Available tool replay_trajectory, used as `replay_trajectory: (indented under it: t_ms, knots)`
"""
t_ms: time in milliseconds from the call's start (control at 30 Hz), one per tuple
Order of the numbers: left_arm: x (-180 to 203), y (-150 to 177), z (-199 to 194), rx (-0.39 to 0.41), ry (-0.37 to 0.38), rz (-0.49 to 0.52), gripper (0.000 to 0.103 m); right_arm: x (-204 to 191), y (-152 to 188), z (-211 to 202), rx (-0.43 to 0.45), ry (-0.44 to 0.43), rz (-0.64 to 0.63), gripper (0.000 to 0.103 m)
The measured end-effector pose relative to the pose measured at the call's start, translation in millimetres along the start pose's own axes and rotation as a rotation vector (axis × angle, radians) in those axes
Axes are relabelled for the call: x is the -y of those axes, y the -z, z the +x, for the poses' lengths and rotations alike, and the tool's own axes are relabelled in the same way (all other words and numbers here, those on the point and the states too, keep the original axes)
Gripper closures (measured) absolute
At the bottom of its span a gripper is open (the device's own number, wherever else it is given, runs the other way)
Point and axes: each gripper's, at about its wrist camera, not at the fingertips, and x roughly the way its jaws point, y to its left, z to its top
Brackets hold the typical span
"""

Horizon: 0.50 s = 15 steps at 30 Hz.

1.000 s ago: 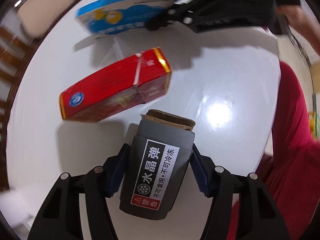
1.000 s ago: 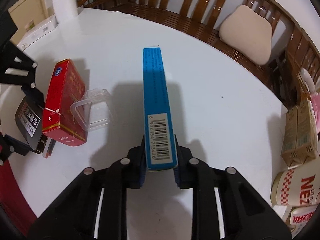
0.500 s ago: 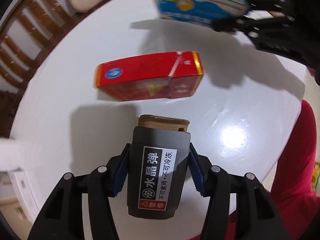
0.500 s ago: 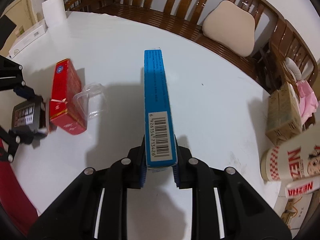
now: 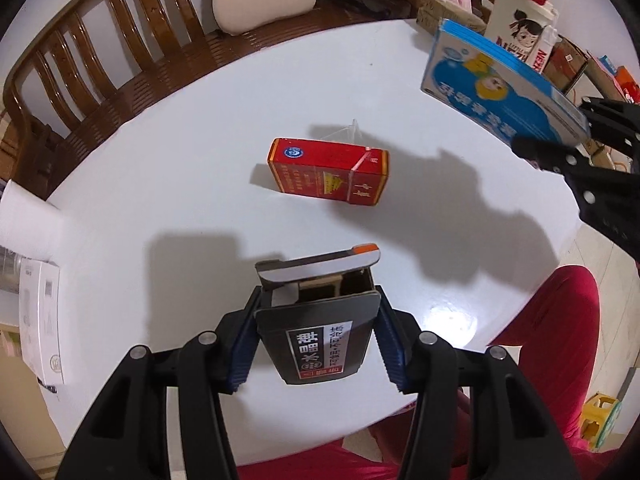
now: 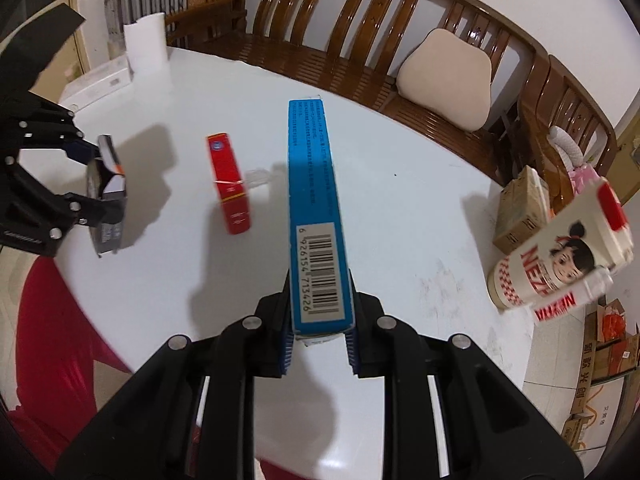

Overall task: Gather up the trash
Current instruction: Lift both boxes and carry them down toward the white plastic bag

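Observation:
My left gripper (image 5: 318, 308) holds a dark grey box (image 5: 320, 344) with a Chinese label above the white round table (image 5: 160, 200). Its jaws are closing on the box's sides, and the box's top flap hangs open. My right gripper (image 6: 319, 280) is shut on the near end of a long blue box (image 6: 312, 184), held edge-up in the air. The left wrist view has that blue box (image 5: 500, 88) at the upper right. On the table's middle lies a red box (image 5: 328, 170), with a clear plastic piece (image 5: 344, 132) just behind it.
A wooden bench (image 6: 360, 40) with a beige cushion (image 6: 444, 80) curves round the far side. A paper roll (image 6: 146, 46) and a white box (image 5: 40, 320) sit at one table edge, printed cups (image 6: 560, 264) and cartons (image 6: 520, 208) at the other. A person's red clothing (image 5: 552, 340) is at the near edge.
Both grippers have risen with their boxes. The left one rolled, and the grey box's top flap has come open. The blue box moved toward the right side of the left wrist view.

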Motion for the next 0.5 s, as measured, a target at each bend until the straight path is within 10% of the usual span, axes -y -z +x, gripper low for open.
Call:
replay_trajectory:
  t_ms: [500]
  knots:
    - [33.2,44.4,-47.4,0.071,-0.006,-0.035,0.052,-31.7,46.3,-81.5,0.061,0.016,-0.018,0.082]
